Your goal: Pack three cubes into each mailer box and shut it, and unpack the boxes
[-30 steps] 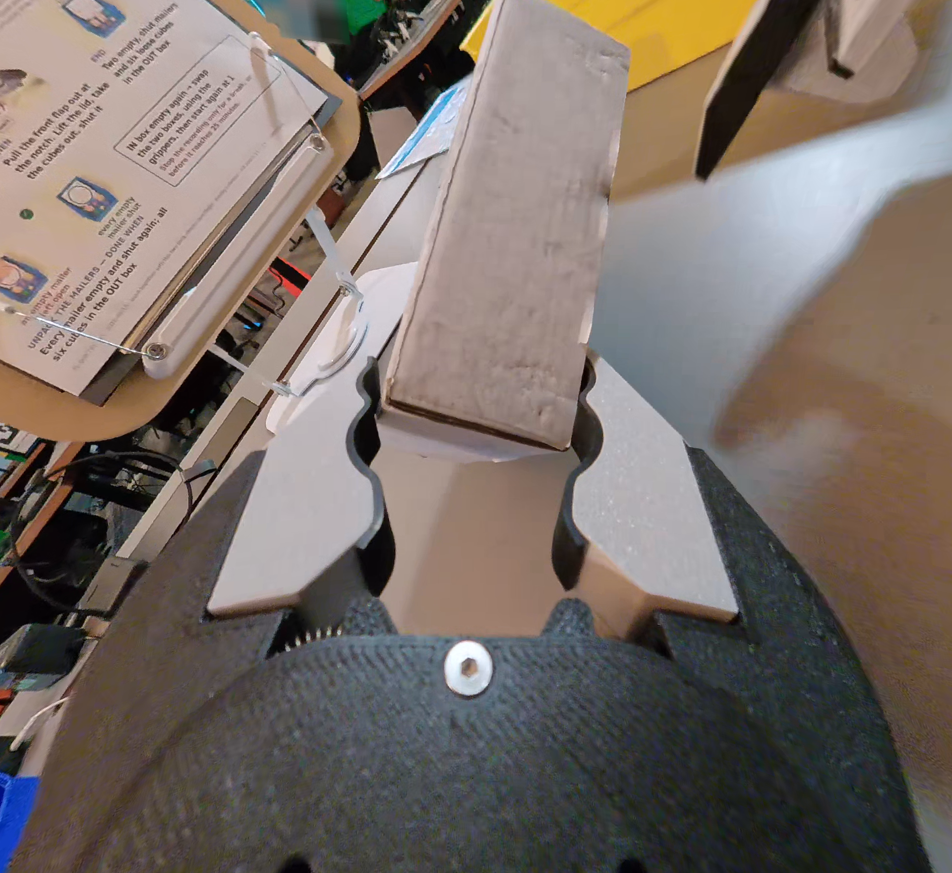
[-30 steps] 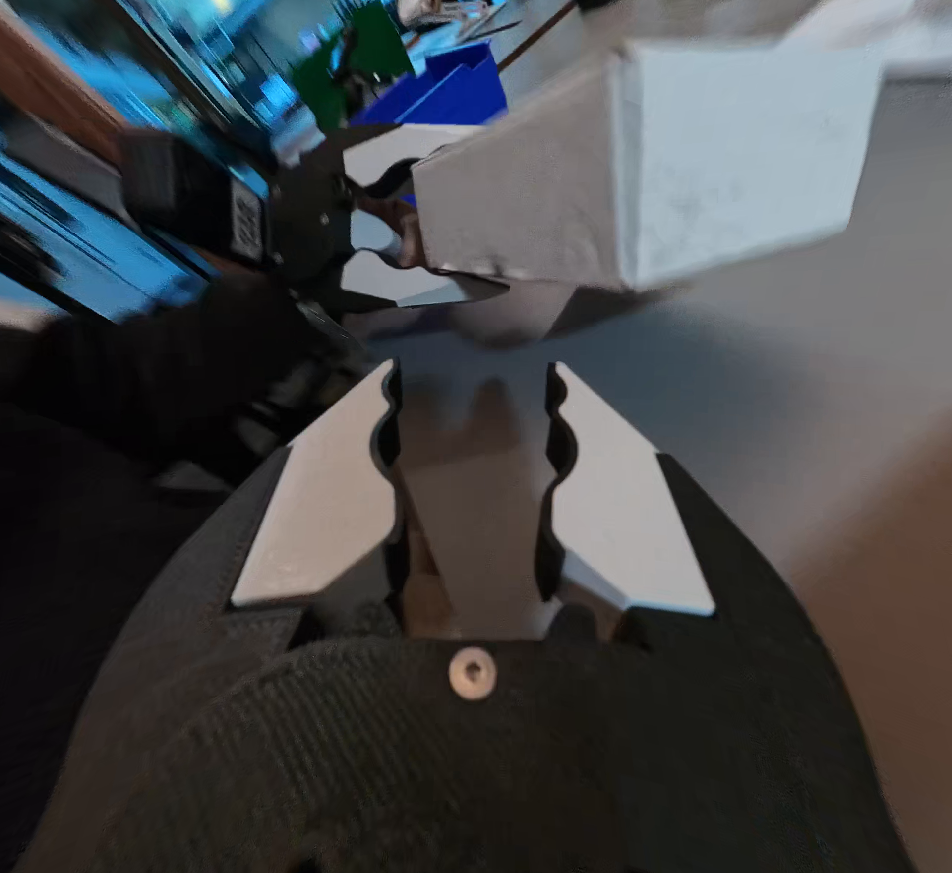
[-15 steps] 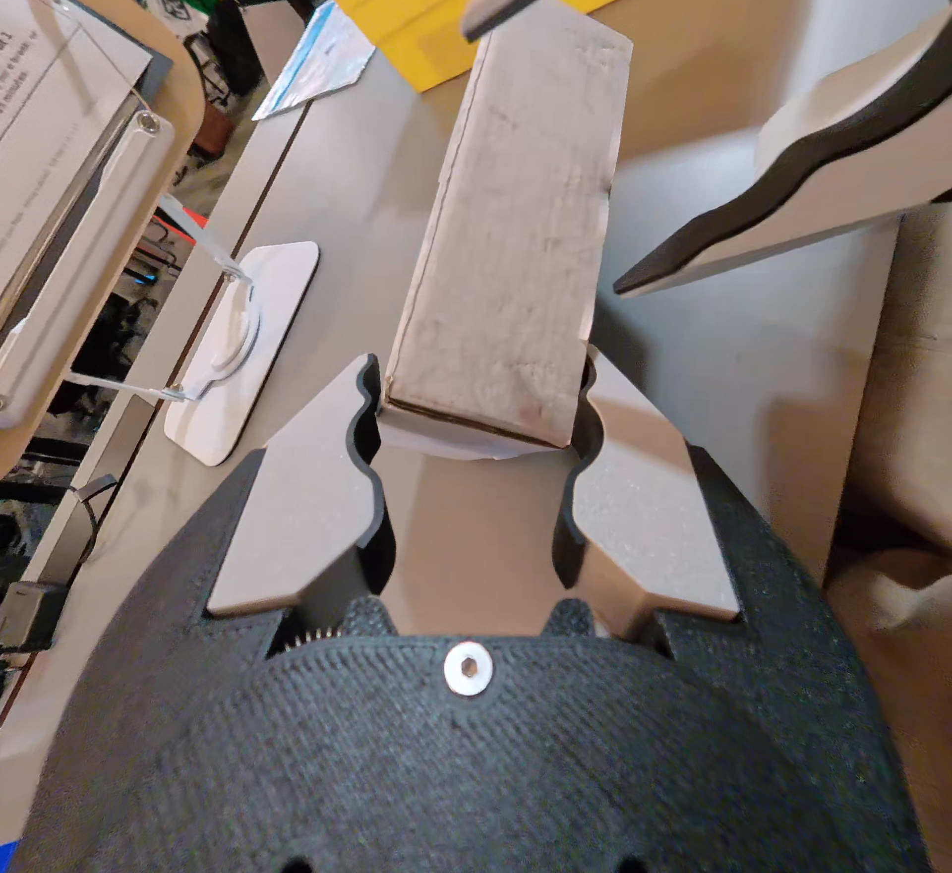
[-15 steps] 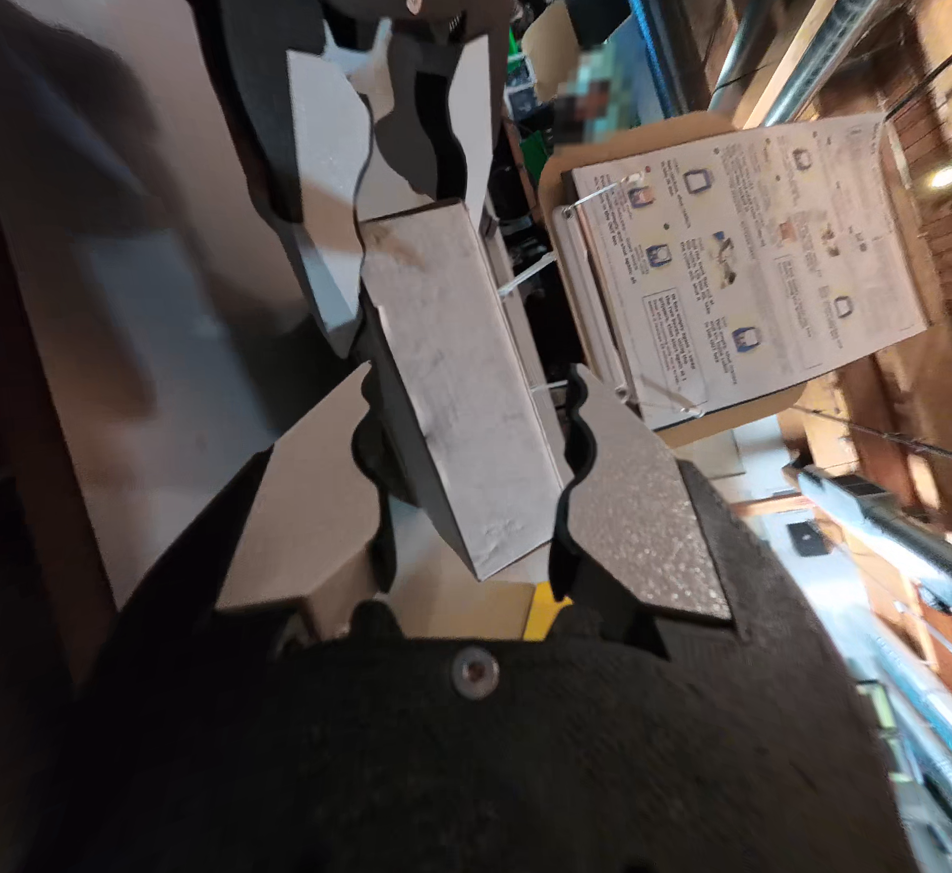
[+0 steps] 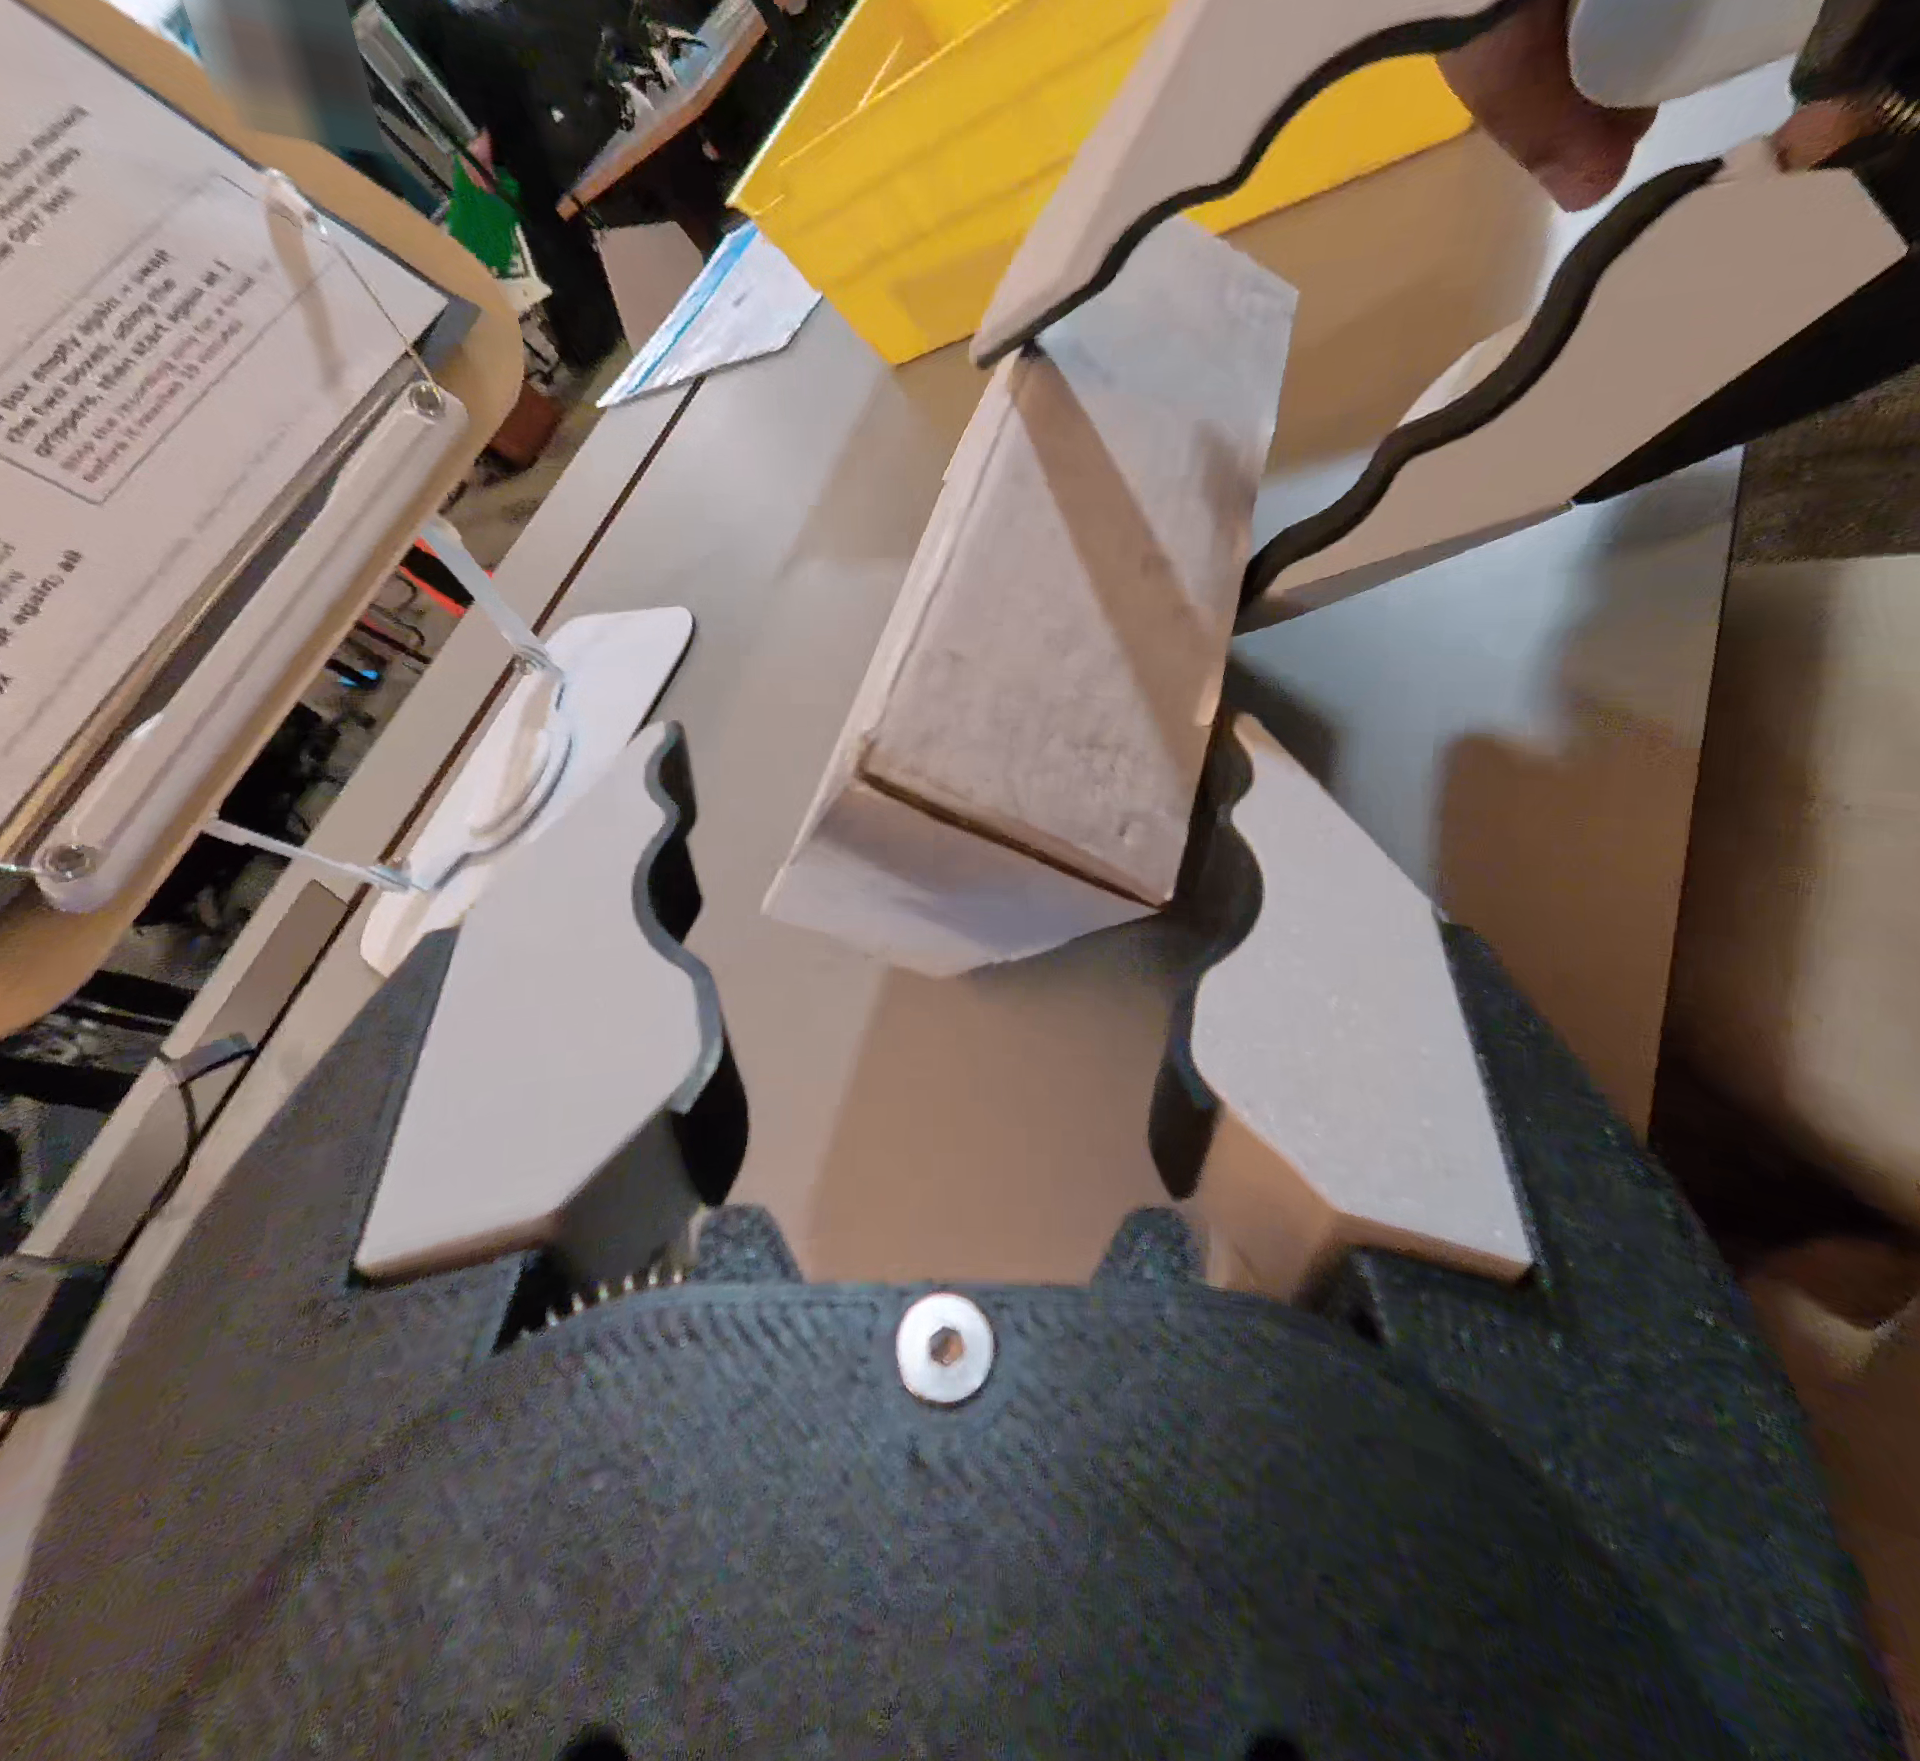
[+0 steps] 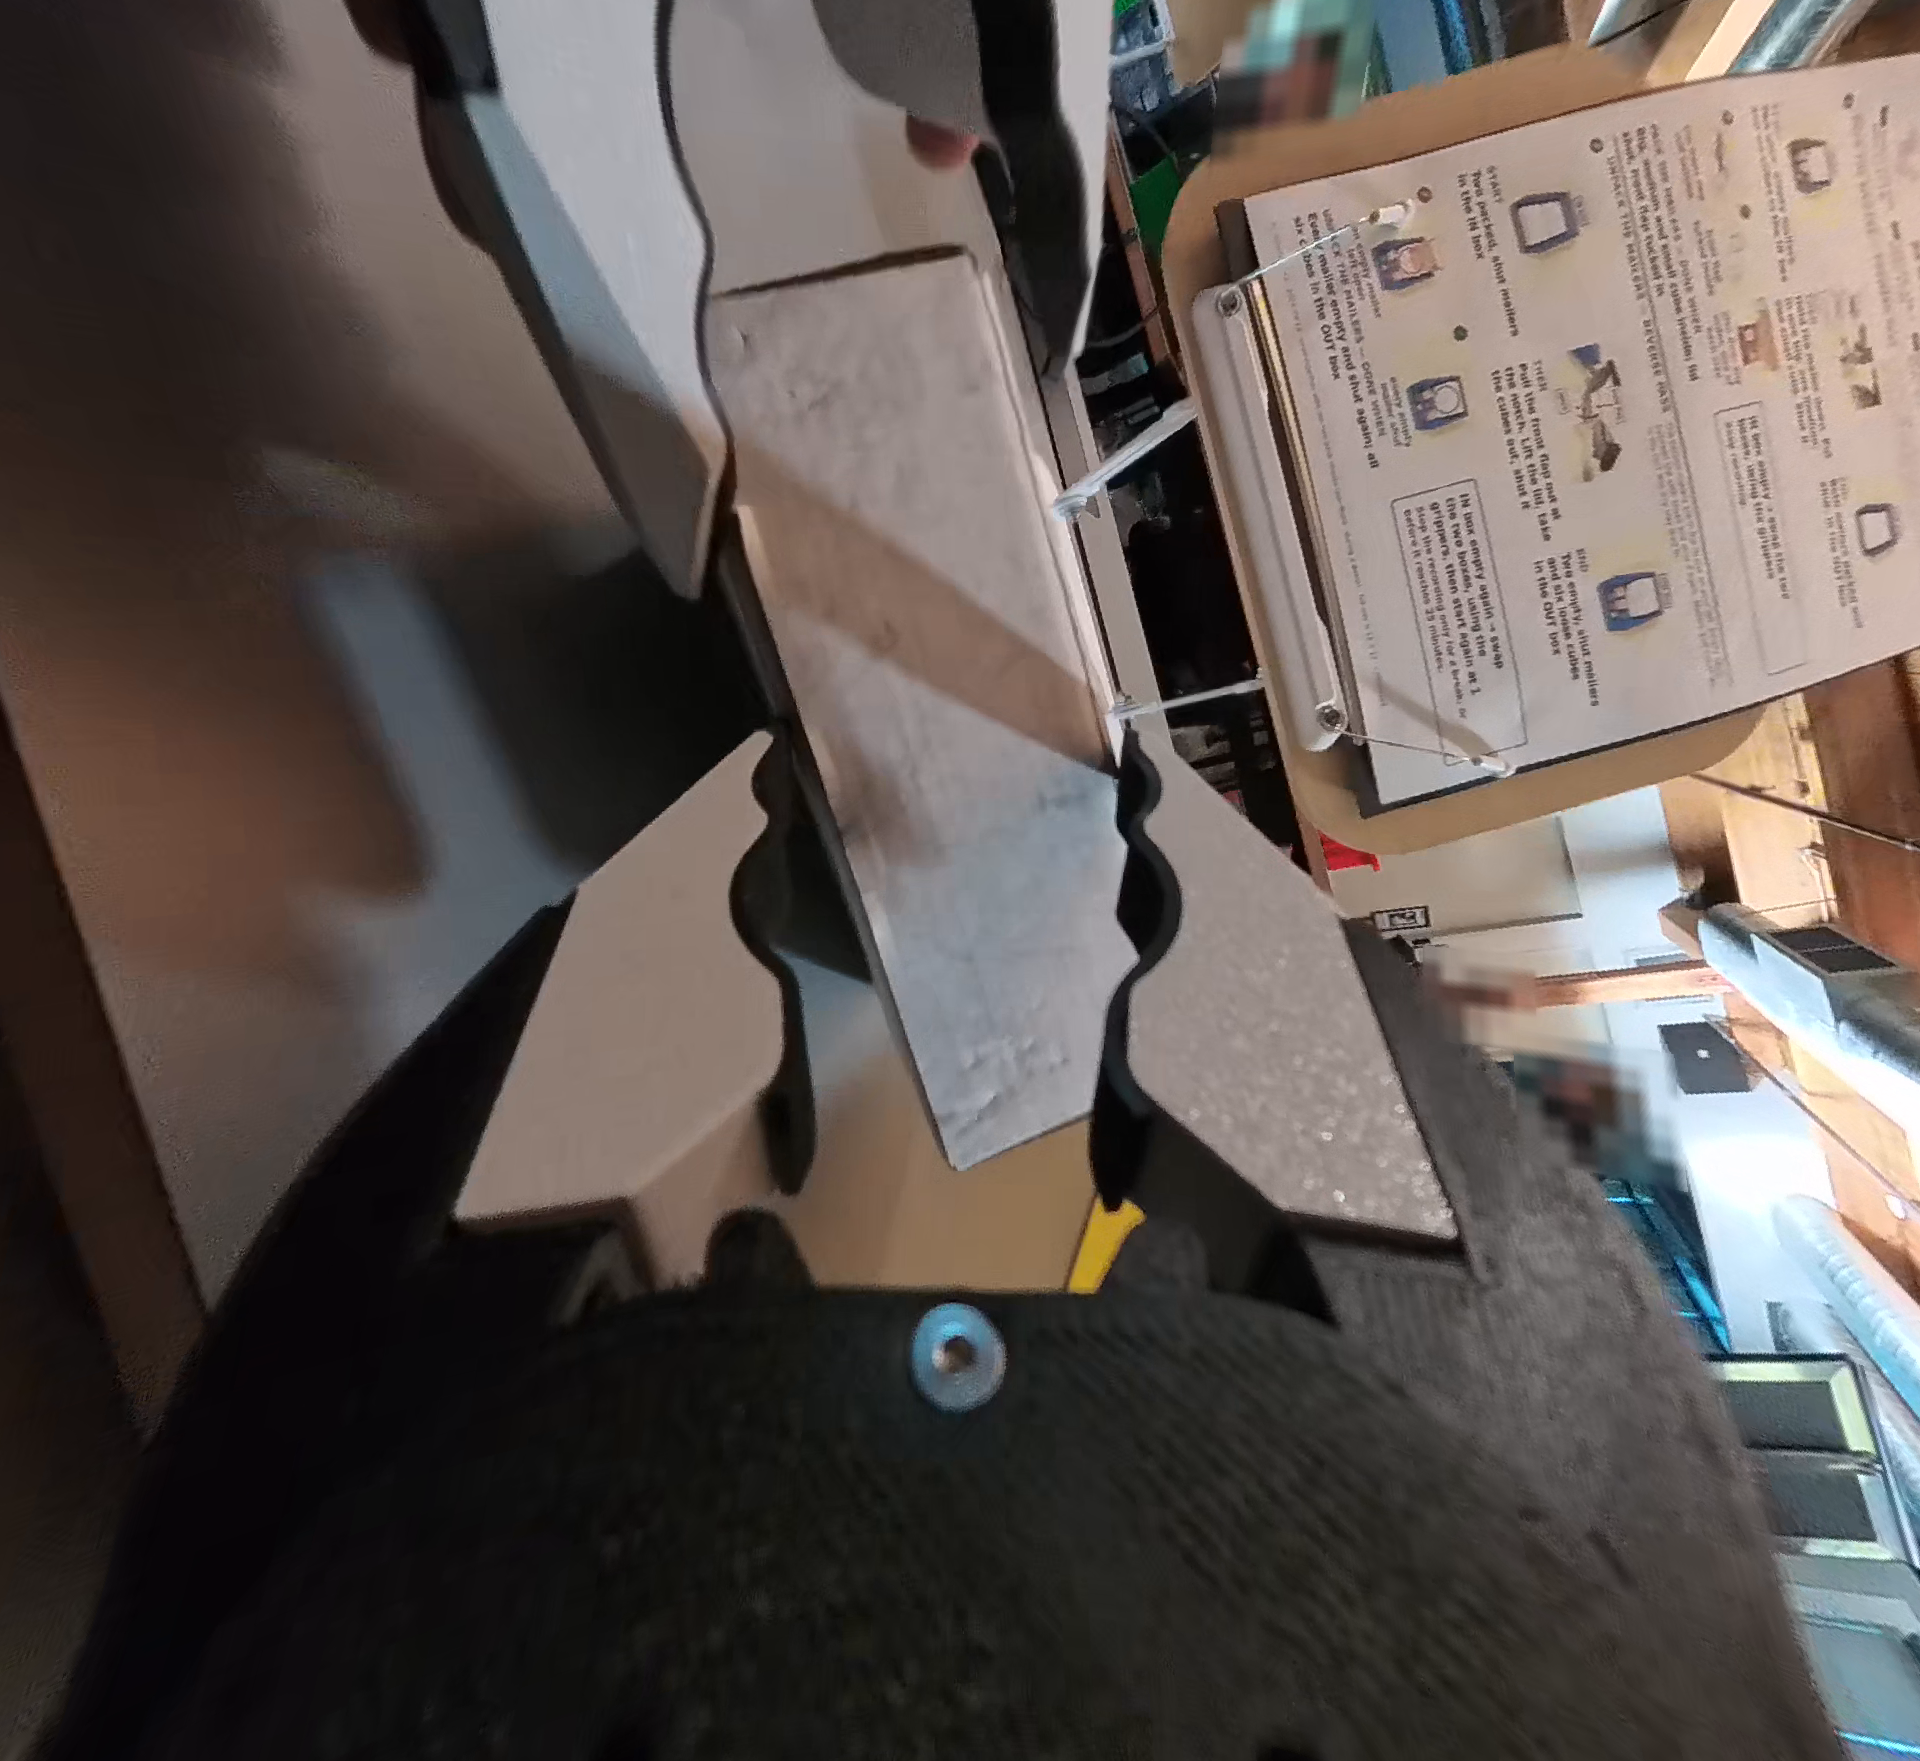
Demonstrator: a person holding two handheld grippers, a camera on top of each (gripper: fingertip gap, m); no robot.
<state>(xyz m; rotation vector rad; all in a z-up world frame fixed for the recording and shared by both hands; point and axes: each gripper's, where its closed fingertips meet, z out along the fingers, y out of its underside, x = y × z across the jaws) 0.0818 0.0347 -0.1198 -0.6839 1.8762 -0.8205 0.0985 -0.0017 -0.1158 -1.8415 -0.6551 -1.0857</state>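
Observation:
A shut white mailer box (image 5: 1049, 631) is held above the grey table (image 5: 1475, 755), slightly tilted. My left gripper (image 5: 945, 745) is open around its near end; the box leans on the right finger (image 5: 1340, 1005) and stands clear of the left finger (image 5: 561, 1015). My right gripper (image 5: 1117, 470) comes in from the upper right and is shut on the far end. In the right wrist view the box (image 6: 935, 568) sits clamped in my right gripper (image 6: 948, 755), with the left gripper (image 6: 883, 454) open at its other end. No cubes are in view.
A yellow bin (image 5: 1039, 101) stands at the back of the table. An instruction board on a stand (image 5: 156, 412) is at the left, with its white base (image 5: 592, 683) on the table; it also shows in the right wrist view (image 6: 1558, 423). A paper sheet (image 5: 727, 319) lies near the bin.
My left gripper has opened and let go of the box. My right gripper has swung round, reached the box's far end and shut on it.

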